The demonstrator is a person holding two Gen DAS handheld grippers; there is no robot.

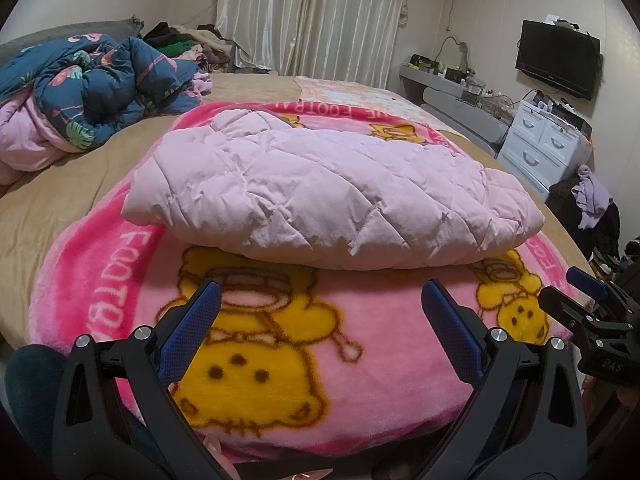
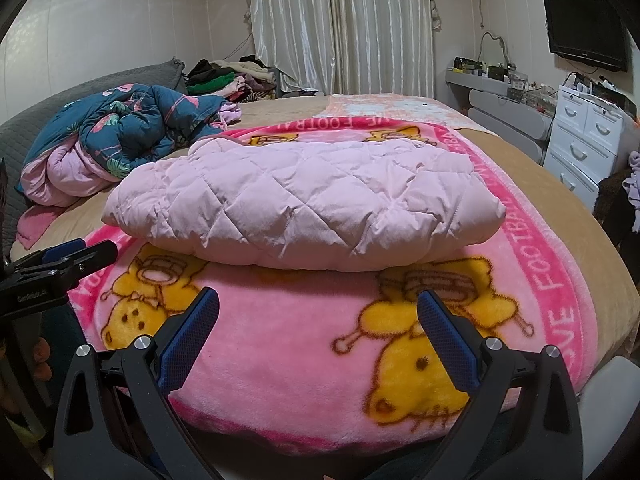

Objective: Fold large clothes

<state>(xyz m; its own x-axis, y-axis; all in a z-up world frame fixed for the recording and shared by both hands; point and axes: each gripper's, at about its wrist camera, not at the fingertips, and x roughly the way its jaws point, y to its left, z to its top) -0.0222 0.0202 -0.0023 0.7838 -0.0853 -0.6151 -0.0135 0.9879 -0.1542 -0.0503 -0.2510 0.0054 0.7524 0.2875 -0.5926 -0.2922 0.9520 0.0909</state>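
Tan sheeting covers the bed (image 1: 80,168), with a pink cartoon-bear blanket (image 1: 280,360) spread to its near edge. On the blanket's middle lies the folded pale-pink quilted garment (image 1: 320,196), apparently a jacket. A rumpled blue flamingo duvet (image 1: 100,88) sits toward the far left corner, well apart. Near the far right corner stands a white drawer chest (image 2: 588,140). Left tool (image 1: 320,328) and right tool (image 2: 318,328) hover spread wide, empty, short of the garment.
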